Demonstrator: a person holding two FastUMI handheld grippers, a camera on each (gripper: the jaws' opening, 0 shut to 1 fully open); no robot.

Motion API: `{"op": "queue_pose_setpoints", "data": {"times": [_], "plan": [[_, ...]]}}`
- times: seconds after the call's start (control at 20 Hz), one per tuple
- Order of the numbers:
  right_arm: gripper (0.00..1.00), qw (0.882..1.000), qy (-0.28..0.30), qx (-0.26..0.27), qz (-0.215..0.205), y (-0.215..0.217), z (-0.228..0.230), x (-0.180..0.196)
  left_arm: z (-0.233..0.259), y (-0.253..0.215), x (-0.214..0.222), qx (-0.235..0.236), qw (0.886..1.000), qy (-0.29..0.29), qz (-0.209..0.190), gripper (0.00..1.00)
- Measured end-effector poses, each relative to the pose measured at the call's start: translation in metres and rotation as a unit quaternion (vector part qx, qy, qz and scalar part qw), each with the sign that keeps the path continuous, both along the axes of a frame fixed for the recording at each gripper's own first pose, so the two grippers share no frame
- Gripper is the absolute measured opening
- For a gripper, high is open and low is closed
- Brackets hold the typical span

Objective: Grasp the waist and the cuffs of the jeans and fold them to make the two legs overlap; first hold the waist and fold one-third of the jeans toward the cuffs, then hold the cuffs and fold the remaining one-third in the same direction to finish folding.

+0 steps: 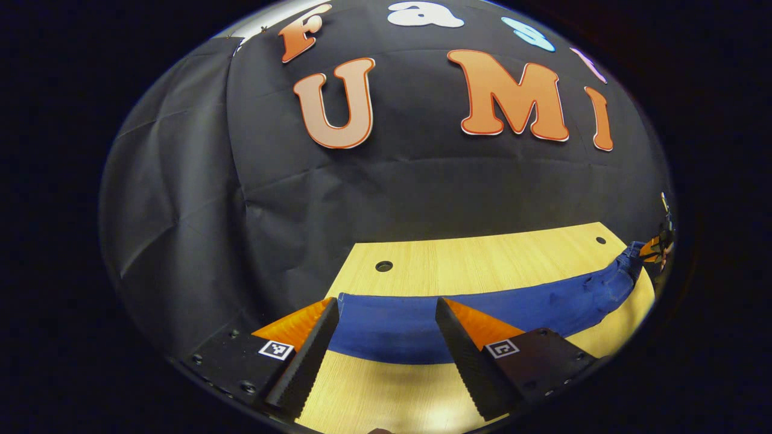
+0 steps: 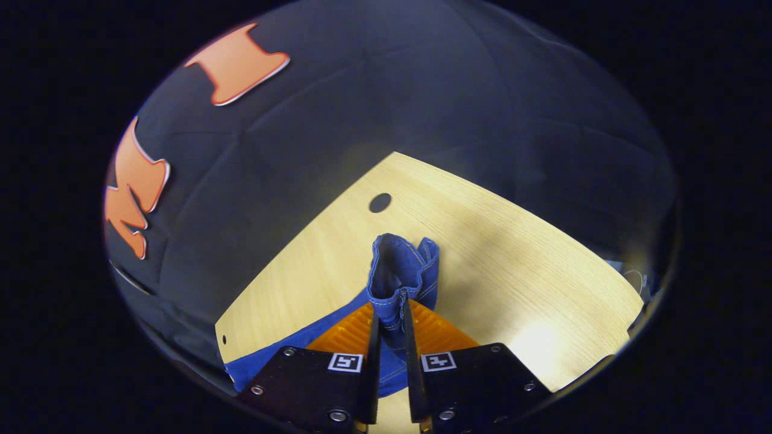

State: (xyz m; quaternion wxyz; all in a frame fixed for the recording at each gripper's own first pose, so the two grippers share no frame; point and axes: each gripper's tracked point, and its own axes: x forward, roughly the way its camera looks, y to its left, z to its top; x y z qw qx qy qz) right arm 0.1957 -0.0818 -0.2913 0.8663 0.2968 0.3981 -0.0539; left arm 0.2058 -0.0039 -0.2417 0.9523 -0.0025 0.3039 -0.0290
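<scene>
The blue jeans [image 1: 512,301] lie as a long narrow band across the wooden table [image 1: 482,259]. My left gripper [image 1: 386,307] is open, its two fingers spread just over the band's left end with nothing pinched between them. At the far right of the left gripper view, the other gripper [image 1: 657,248] holds the band's raised far end. In the right gripper view, my right gripper [image 2: 390,307] is shut on a bunched, stitched end of the jeans [image 2: 398,259], which stands up past the fingertips above the table [image 2: 512,241]. I cannot tell whether this end is waist or cuff.
The black cloth wall [image 1: 422,181] hangs right behind the table's far edge. Round holes [image 1: 383,266] [image 1: 601,240] sit near the table's back corners, and one hole [image 2: 380,202] lies beyond the held fabric. Bare wood spreads right of the right gripper.
</scene>
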Motion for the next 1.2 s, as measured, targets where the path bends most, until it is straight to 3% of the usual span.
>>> {"op": "queue_pose_setpoints", "data": {"times": [0.4, 0.65, 0.9, 0.95, 1.2], "plan": [[0.21, 0.994, -0.059, 0.004, 0.096, 0.086, 0.066, -0.014, -0.018, 0.011, 0.006, -0.036, 0.999, 0.011, 0.015, 0.99], [0.2, 0.98, -0.082, -0.008, 0.179, 0.177, 0.088, -0.029, -0.038, 0.037, 0.011, -0.045, 0.998, 0.027, 0.03, 0.99], [0.21, 0.968, -0.063, -0.023, 0.243, 0.247, 0.071, -0.052, -0.074, 0.062, 0.016, -0.065, 0.995, 0.059, 0.053, 0.99], [0.21, 0.967, -0.055, -0.026, 0.248, 0.255, 0.063, -0.053, -0.083, 0.066, 0.016, -0.07, 0.994, 0.068, 0.056, 0.96], [0.22, 0.969, -0.005, -0.019, 0.248, 0.283, 0.034, -0.066, -0.131, 0.082, 0.023, -0.097, 0.985, 0.117, 0.084, 0.99]]}}
